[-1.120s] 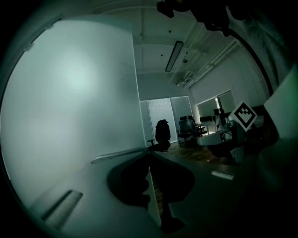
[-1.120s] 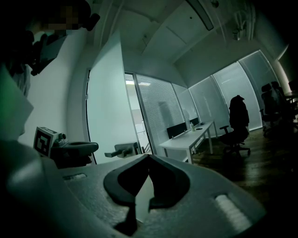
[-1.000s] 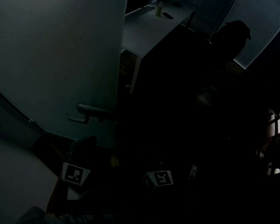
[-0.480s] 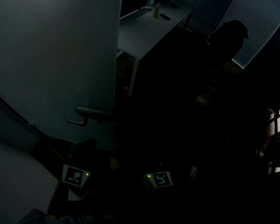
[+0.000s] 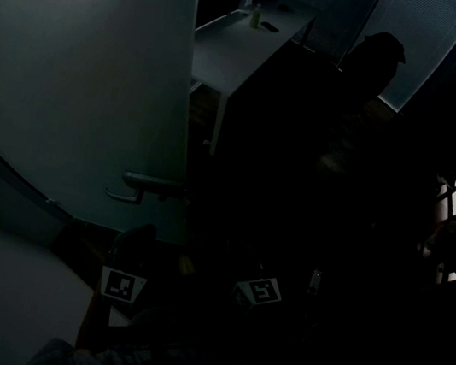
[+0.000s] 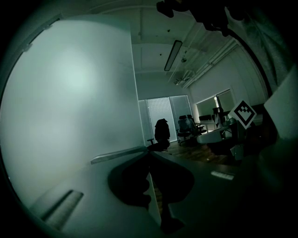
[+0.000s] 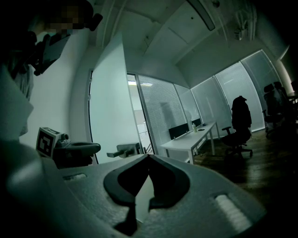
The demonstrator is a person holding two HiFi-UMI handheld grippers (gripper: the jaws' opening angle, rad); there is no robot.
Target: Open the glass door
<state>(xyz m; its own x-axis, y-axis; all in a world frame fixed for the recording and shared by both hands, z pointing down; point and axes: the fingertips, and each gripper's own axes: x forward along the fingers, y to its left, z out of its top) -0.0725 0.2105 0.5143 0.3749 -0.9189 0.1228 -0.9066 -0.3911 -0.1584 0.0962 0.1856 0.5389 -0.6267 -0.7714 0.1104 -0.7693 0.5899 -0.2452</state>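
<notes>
While the office lies dim, the glass door (image 5: 83, 66) stands upright at the left, its long axis vertical and its free edge facing right. The lever handle (image 5: 154, 182) lies level across that edge. The left tool (image 6: 149, 149) is near the handle but apart from it, clenched on nothing. The right tool (image 7: 148, 157) is beside it, likewise clenched and empty. A white tabletop (image 5: 234, 44) stands far behind. Since a second ago, the door, handle and both tools keep their places.

The desk (image 5: 242, 45) stands behind the glass door (image 5: 83, 66), a chair (image 5: 378, 64) to its right.
</notes>
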